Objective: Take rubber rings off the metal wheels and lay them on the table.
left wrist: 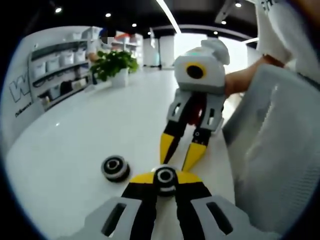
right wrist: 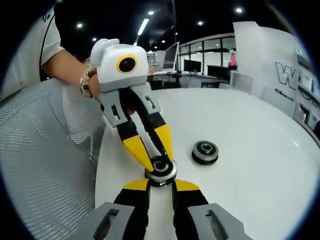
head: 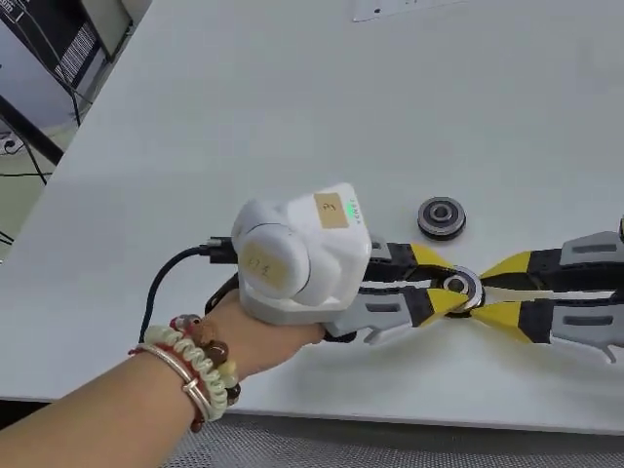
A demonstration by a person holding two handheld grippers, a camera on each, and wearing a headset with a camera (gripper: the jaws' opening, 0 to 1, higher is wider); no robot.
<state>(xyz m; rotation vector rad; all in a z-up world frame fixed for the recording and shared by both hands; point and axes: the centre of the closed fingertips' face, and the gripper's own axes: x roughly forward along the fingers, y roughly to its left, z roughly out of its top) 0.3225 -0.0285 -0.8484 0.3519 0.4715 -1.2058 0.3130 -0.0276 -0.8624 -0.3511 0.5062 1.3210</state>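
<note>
Here left tongs [head: 450,288] and right tongs [head: 479,292] both pinch one wheel [head: 460,286].

I work at a wide white table [head: 244,97] with a smooth top. Beside it the floor [head: 15,210] is pale, and black cables [head: 29,174] lie on it. Farther away, wall shelves [left wrist: 55,75] carry pale containers, and a green potted plant [left wrist: 114,62] stands near them. The ceiling is dark, with small round spotlights [left wrist: 58,9] and one long light strip [left wrist: 167,15]. Monitors [right wrist: 192,65] stand behind, near a white panel [right wrist: 287,75] with big grey letters.
</note>
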